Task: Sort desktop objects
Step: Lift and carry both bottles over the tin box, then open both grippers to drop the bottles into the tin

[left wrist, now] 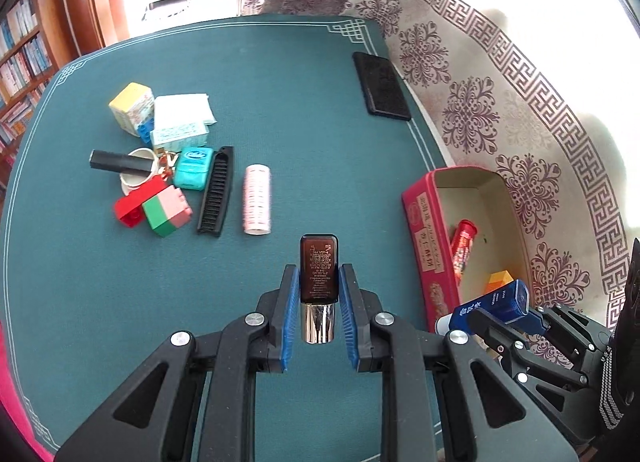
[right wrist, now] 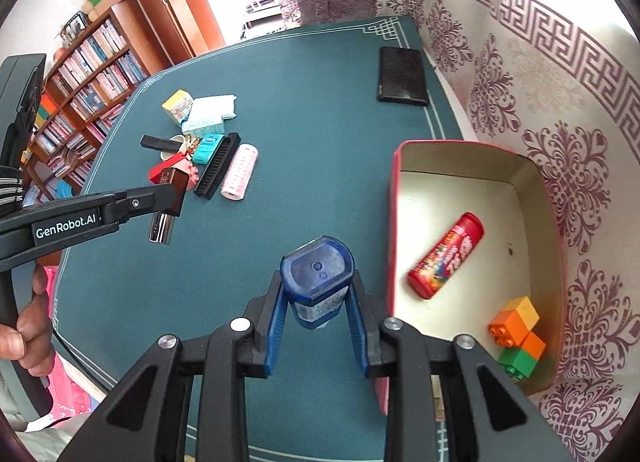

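Two grippers were up off the green table mat (left wrist: 280, 102), each clamped on something. The left gripper (left wrist: 319, 274) had its blue pads pressed to the sides of a small brown bottle (left wrist: 319, 266) with a shiny silver cap, held clear of the mat. The right gripper (right wrist: 318, 294) squeezed a dark blue bottle (right wrist: 318, 274), its flat end facing the camera, just left of the red box (right wrist: 394, 222). That open box sat at the right edge of the mat, against the patterned cloth (right wrist: 560, 102). Inside it lay a red tube (right wrist: 446, 256) on its side and a stack of orange, yellow and green blocks (right wrist: 518, 336) in the near corner. Well apart, on the left of the mat, was the unsorted pile: a pink hair roller (left wrist: 257, 200), a black comb (left wrist: 217, 192), a teal floss case (left wrist: 193, 168), red and green blocks (left wrist: 154, 206) and small cartons (left wrist: 160, 114). A black wallet (left wrist: 381, 84) lay alone near the far edge.
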